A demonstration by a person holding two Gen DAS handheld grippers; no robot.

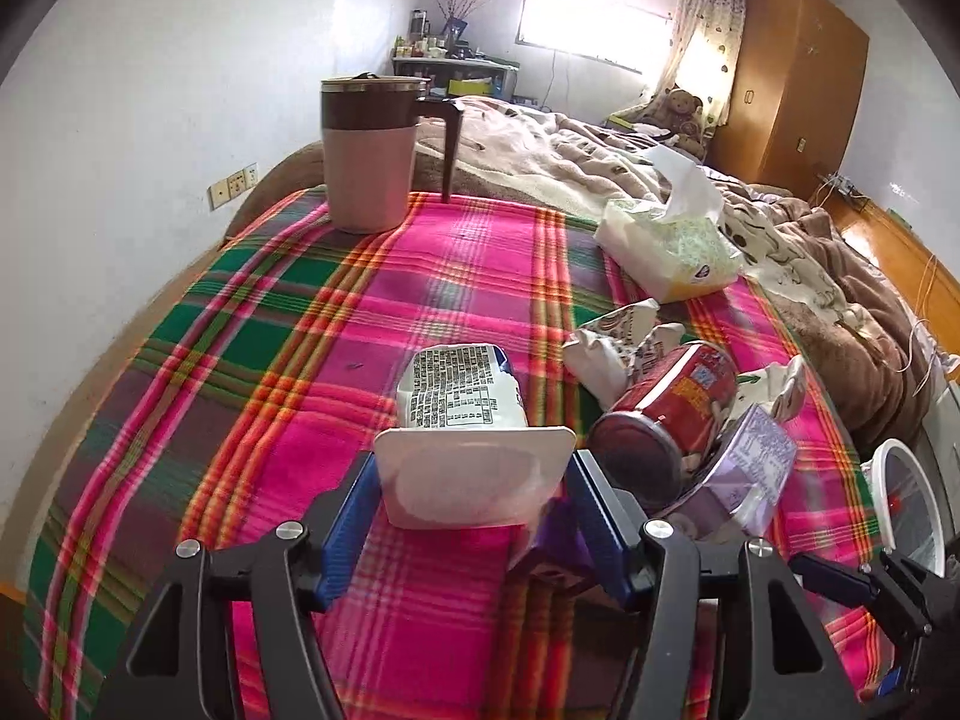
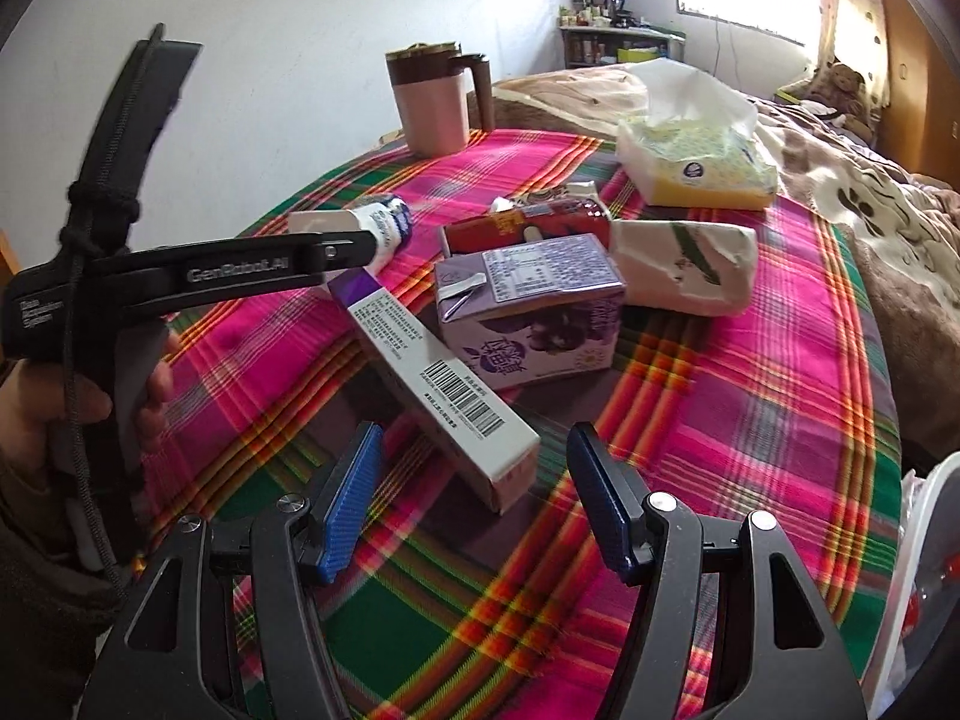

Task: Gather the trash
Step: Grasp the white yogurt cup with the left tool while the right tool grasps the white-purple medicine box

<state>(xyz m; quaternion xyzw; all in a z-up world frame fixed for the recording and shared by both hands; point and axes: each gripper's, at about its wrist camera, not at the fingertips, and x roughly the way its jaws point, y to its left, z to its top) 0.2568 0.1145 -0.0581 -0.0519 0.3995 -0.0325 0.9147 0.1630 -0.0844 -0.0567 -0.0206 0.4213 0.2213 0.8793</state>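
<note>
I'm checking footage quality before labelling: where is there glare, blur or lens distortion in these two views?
Left wrist view: the bright window is blown out, the straight edges of the pink and green plaid cloth bow, and the corners are black. Right wrist view: the window glares too, and the plaid stripes near the right gripper smear, though the long white barcode carton reads sharp.

Quick tally of what's on the plaid table: one white yogurt cup, one red can, one purple drink carton, one long white box with a barcode, and two crumpled paper cups, one with brown print and one with a green leaf print. Also one tissue pack and one pink jug with a brown lid. One teddy bear sits back on the bed.
</note>
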